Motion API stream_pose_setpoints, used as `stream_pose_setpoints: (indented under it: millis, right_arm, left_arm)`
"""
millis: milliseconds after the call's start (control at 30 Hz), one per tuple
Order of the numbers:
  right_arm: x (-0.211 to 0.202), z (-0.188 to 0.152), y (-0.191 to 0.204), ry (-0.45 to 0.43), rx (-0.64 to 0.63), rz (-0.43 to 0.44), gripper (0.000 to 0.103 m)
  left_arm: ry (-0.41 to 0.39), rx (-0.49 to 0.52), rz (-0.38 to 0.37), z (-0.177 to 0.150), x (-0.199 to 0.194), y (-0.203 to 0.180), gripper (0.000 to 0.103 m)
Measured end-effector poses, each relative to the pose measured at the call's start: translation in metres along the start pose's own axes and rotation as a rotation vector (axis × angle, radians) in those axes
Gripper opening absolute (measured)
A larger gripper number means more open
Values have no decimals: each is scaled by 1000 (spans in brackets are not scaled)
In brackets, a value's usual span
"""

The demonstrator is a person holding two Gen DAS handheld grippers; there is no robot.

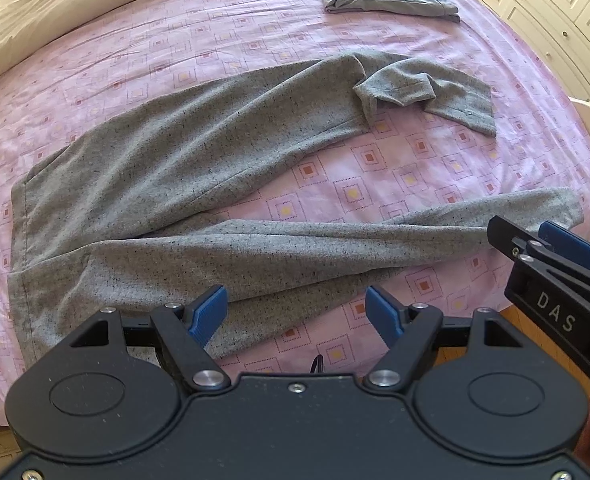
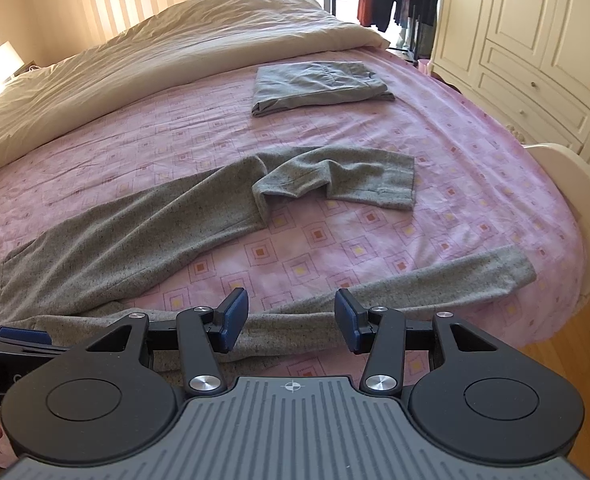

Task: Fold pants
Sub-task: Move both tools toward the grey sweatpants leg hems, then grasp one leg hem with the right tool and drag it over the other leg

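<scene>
Grey speckled pants (image 1: 167, 168) lie spread on the pink bed, waistband at the left, legs apart and running right; they also show in the right wrist view (image 2: 135, 232). The far leg's end is folded back on itself (image 1: 407, 88). The near leg (image 1: 335, 244) runs along the bed's front edge. My left gripper (image 1: 297, 314) is open and empty, just above the near leg by the crotch. My right gripper (image 2: 291, 316) is open and empty over the near leg's middle; it shows at the right of the left wrist view (image 1: 535, 246).
A second pair of grey pants lies folded (image 2: 319, 84) at the far side of the pink patterned sheet (image 2: 335, 240). A cream duvet (image 2: 155, 52) covers the left head end. A white wardrobe (image 2: 535, 40) and the footboard (image 2: 575, 184) stand at the right.
</scene>
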State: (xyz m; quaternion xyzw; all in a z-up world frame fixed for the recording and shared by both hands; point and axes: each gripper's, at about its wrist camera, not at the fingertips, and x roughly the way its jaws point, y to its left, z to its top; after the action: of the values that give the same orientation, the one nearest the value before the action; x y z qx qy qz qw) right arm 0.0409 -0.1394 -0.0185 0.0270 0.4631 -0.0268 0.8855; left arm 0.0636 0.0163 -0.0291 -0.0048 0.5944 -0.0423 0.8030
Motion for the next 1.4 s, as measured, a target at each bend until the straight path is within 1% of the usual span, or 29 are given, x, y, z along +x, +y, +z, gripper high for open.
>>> stream_pose_setpoints:
  millis: [200, 400, 533, 633, 667, 800, 867, 933, 1000, 1067, 1200, 1233, 1267, 1300, 1333, 1400]
  right_arm:
    - [5, 1, -8, 15, 5, 6, 46]
    - [20, 6, -29, 36, 5, 35, 46]
    - [36, 13, -49, 56, -38, 68, 46]
    - [48, 16, -73, 70, -102, 85, 46]
    - [51, 16, -84, 68, -130, 82, 46]
    - [69, 13, -135, 87, -243, 21, 46]
    - [82, 9, -161, 102, -326, -4, 46]
    - [94, 5, -179, 126, -424, -12, 46]
    - [104, 1, -189, 159, -531, 19, 46]
    - [110, -5, -193, 181, -644, 74, 46]
    - [118, -18, -186, 164, -886, 133, 46]
    - [122, -20, -184, 164, -927, 145, 43]
    - [126, -22, -183, 169, -962, 163, 37]
    - [131, -23, -183, 187, -986, 181, 15]
    - [136, -20, -182, 213, -994, 195, 3]
    - [139, -6, -184, 226, -953, 240, 2]
  left_arm:
    - [9, 3, 7, 7, 5, -11, 77]
    - [30, -14, 40, 13, 14, -29, 77]
    - [44, -42, 71, 19, 22, -47, 77]
    - [51, -55, 65, 21, 28, -63, 77]
    - [55, -56, 66, 21, 30, -68, 77]
    - [69, -72, 75, 20, 39, -89, 77]
    - [80, -87, 92, 19, 44, -97, 77]
    - [93, -111, 108, 17, 49, -104, 77]
    - [106, -144, 121, 15, 51, -109, 77]
    - [118, -176, 130, 13, 53, -112, 77]
    - [115, -235, 151, 13, 52, -117, 77]
    - [112, -252, 156, 14, 52, -118, 77]
    - [110, -268, 160, 14, 53, -118, 77]
    - [109, -285, 164, 15, 53, -119, 77]
    - [107, -298, 166, 15, 53, -119, 77]
    - [97, -323, 170, 15, 52, -119, 77]
